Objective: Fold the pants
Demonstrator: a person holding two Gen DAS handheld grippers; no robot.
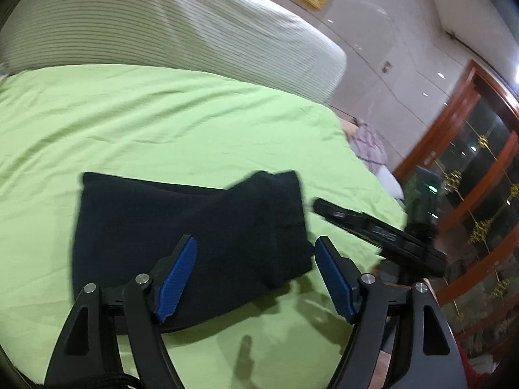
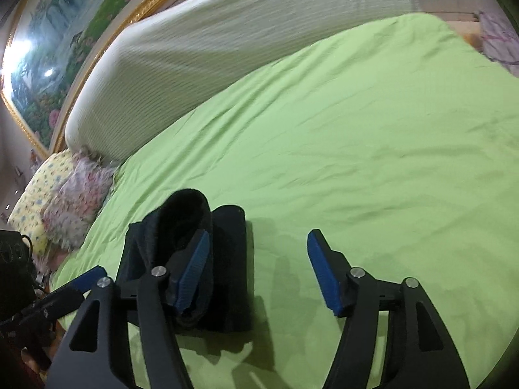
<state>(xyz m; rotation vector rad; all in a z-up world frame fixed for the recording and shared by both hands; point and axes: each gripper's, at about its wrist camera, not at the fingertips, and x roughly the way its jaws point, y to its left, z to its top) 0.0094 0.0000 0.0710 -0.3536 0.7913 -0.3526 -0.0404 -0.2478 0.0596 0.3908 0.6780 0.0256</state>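
Observation:
The dark navy pants (image 1: 181, 223) lie folded into a compact bundle on the green sheet (image 1: 162, 123). My left gripper (image 1: 256, 256) is open above the bundle's near edge, its blue pads (image 1: 176, 278) apart and holding nothing. In the left wrist view the right gripper (image 1: 373, 227) shows just right of the bundle. In the right wrist view the folded pants (image 2: 201, 246) sit at lower left, with one layer bulging upward. My right gripper (image 2: 259, 249) is open and empty, its left pad (image 2: 191, 275) in front of the bundle, the right pad (image 2: 324, 275) over bare sheet.
A white ribbed headboard cushion (image 1: 181, 19) runs along the far side of the bed. Floral pillows (image 2: 65, 201) lie past the bed's left end. A gold-framed painting (image 2: 65, 32) hangs behind. A wooden glass cabinet (image 1: 480, 178) stands to the right.

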